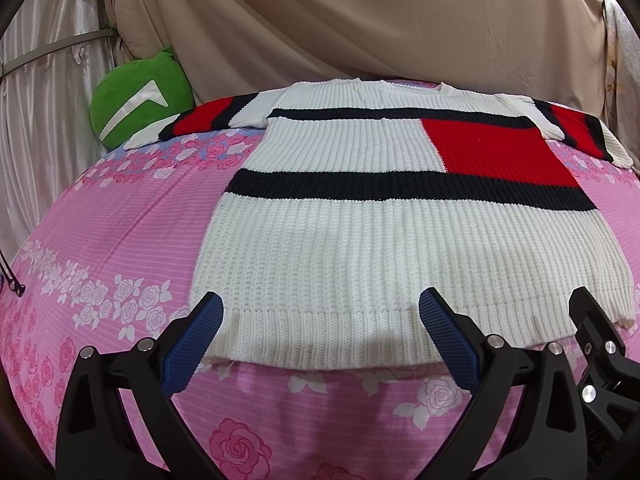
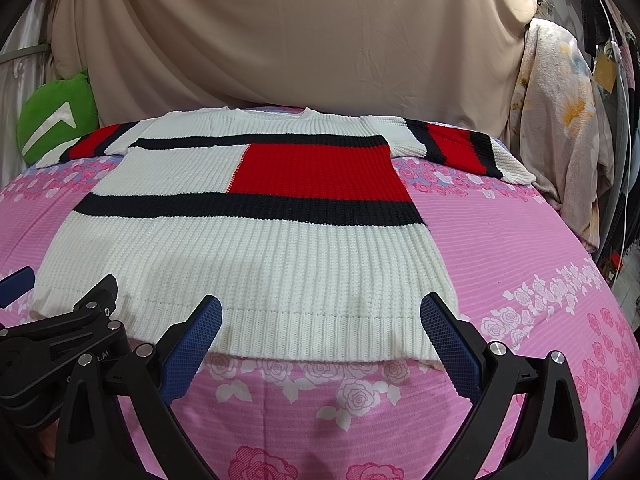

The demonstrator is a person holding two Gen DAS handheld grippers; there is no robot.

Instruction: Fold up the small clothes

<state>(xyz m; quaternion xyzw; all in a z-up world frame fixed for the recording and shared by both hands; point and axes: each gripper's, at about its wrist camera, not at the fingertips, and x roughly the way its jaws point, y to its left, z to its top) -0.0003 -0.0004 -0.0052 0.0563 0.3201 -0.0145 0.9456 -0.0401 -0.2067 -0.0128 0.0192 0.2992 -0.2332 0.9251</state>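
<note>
The sweater (image 1: 360, 240) lies flat and face up on the bed (image 1: 120, 240), hem toward me at 6 o'clock, sleeves out at 10 and 2. It looks like thick ribbed knit: soft, fairly heavy, stretchy, likely to sag, not slippery. I judge the hem corners or shoulders the best holds. My left hand-held gripper (image 1: 320, 328) and right hand-held gripper (image 2: 320, 328) both gape wide over the hem, holding nothing. I can read no label; the lettering on the gripper body is too small.
</note>
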